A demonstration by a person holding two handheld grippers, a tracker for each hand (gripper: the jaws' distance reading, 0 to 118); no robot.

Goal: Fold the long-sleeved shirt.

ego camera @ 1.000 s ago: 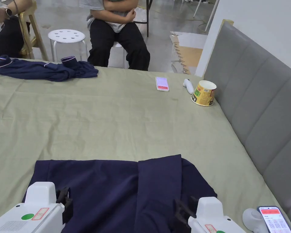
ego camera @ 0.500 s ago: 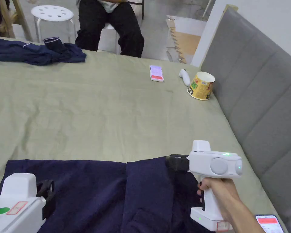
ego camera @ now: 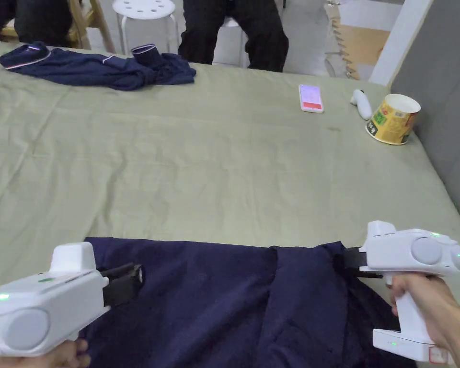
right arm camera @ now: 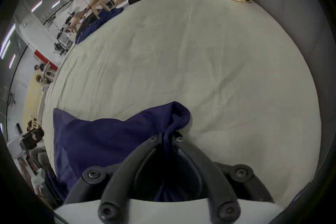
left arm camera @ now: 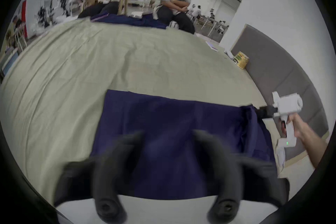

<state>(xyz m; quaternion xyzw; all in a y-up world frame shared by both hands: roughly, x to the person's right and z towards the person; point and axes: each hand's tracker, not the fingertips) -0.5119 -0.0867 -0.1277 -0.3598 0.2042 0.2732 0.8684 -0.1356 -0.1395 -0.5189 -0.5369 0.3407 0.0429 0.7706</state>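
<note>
Left tongs (ego camera: 137, 278) now at shirt (ego camera: 214, 306) corner.

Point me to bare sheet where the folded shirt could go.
Widest free patch: mid-bed, between the navy shirt in front and the crumpled navy garment at the far edge. The left side of the green sheet is bare too. Crowded: far right corner, with the phone, white controller and paper cup by the grey headboard.
</note>
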